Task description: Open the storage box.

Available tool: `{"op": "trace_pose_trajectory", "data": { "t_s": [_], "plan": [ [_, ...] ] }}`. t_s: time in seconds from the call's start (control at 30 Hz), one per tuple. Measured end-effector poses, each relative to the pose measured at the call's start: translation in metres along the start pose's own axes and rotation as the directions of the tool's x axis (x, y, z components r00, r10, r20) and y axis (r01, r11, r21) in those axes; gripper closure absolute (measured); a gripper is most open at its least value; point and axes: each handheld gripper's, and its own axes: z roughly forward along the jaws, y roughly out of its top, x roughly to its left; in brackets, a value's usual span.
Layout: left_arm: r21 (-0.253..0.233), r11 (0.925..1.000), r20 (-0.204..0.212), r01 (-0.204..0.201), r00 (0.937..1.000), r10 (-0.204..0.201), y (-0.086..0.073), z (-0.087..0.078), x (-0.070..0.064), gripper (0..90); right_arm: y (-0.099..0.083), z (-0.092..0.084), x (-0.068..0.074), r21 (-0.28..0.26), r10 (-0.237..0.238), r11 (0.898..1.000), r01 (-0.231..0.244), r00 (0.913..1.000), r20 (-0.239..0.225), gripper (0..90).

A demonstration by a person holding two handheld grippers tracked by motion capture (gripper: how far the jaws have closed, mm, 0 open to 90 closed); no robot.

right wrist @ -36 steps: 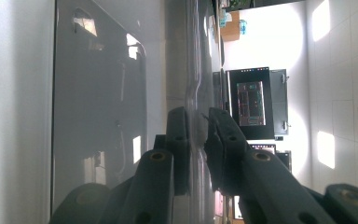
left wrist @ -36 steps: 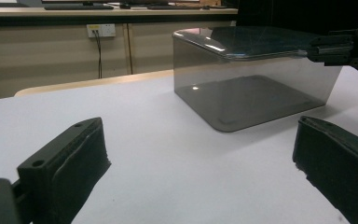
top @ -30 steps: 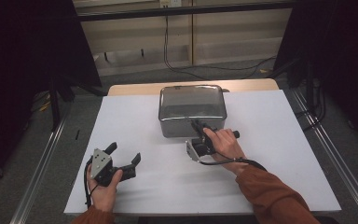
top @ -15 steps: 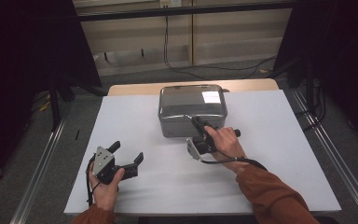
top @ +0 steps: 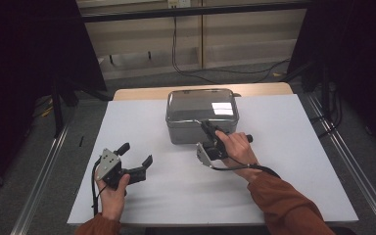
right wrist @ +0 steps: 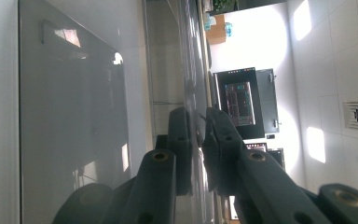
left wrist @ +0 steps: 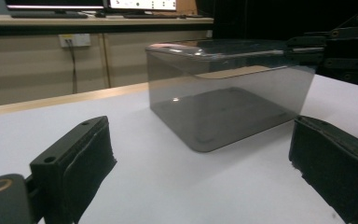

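Smoky translucent box point(top: 201, 115) sits at the middle of the white tabletop point(top: 293, 147), toward its far half, long axis running left to right across the person's view; right tool point(top: 206, 128) is at the box's near rim, to the right of the rim's middle, so the right hand point(top: 235, 147) is the nearer one by far; in the right gripper view the jaws stand almost together with the thin edge of the lid running between them, so I judge the right tool clamped on the lid rim, the view rolled on its side; left tool point(top: 136, 154) is held in the left hand point(top: 111, 188) near the front left of the tabletop, well apart from the box, jaws spread wide and holding nothing; from the left tool the box lies ahead and to the right, one corner turned toward it in the left gripper view, framed between the two black pads point(left wrist: 91, 158); judgement: any lift of the lid hinges on the right tool's grip at the near edge, the left free to steady the body; box looks grey-tinted, see-through, rounded corners, glossy lid with a bright reflection on its right part; seems empty, dark floor visible through the wall; sits flat and upright
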Motion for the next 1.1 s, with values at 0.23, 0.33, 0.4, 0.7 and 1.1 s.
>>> {"op": "trace_pose_trajectory", "data": {
  "t_s": [0.23,0.33,0.4,0.7,1.1],
  "plan": [
    [0.005,0.9995,0.010,0.032,0.9994,-0.032,0.006,0.009,0.002,2.6,0.000,0.001,-0.006,-0.013,-0.003,1.000,0.003,1.0000,0.006,81.8],
    [-0.003,0.9996,0.008,0.029,0.9995,-0.029,0.007,0.014,0.005,1.9,0.001,0.001,-0.008,-0.017,-0.008,1.000,0.008,0.9999,0.009,82.0],
    [-0.009,0.9997,0.020,0.025,0.9995,-0.024,0.008,0.019,0.007,1.5,0.000,0.001,-0.008,-0.016,0.000,1.000,0.001,1.0000,0.007,81.9],
    [0.000,0.9992,0.062,-0.040,0.9973,0.040,0.018,0.043,0.004,1.6,0.001,0.001,-0.017,-0.018,0.007,1.000,-0.006,0.9998,0.021,82.5],
    [-0.056,0.9975,0.047,-0.043,0.9978,0.046,0.033,0.072,0.007,4.7,0.001,0.002,-0.022,-0.018,0.021,1.000,-0.020,0.9994,0.027,82.6]
  ]
}}
